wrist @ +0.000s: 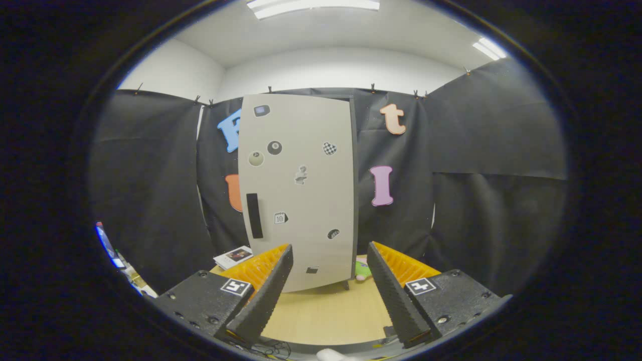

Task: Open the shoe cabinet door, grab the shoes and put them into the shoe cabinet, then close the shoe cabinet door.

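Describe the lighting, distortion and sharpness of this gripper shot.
Gripper view: even light from bright ceiling strips, no harsh shadows; fisheye bends the cabinet door edges into curves; door, stickers and handle look sharp; the open gripper holds nothing, its fingers loom large, apart, short of the door.

Smooth matt cabinet door point(301, 190); pale wood-grain tabletop point(326, 316); ridged fingers point(268, 291), spread

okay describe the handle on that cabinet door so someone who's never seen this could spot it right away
Beyond the open fingers of the hand-held gripper, a tall pale shoe cabinet stands on the wooden floor. Its handle sits near the door's edge: a plain dark upright bar, unlike the small stickers scattered around it.
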### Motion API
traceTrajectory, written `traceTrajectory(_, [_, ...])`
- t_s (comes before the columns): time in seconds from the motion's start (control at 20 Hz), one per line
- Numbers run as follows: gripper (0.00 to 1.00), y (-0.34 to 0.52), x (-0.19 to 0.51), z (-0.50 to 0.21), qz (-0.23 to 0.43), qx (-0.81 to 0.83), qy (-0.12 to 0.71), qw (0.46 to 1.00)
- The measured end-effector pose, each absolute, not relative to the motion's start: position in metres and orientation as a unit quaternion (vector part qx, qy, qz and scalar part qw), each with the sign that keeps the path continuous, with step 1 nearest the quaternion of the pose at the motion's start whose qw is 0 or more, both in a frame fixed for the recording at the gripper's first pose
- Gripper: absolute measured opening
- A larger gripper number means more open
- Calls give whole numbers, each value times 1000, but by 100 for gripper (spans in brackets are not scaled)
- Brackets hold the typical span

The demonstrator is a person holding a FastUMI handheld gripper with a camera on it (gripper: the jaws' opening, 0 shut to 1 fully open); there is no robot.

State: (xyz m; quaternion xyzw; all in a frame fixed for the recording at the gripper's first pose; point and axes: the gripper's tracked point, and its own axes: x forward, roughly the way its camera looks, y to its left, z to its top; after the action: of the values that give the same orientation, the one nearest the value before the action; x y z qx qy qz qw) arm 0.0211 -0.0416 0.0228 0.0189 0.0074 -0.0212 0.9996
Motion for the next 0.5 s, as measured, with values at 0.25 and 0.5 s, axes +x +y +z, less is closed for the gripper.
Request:
traceTrajectory(0.25, [97,-48,3,15,-28,21,10,999])
traceTrajectory(0.5, [97,-49,-3,10,-26,22,13,999])
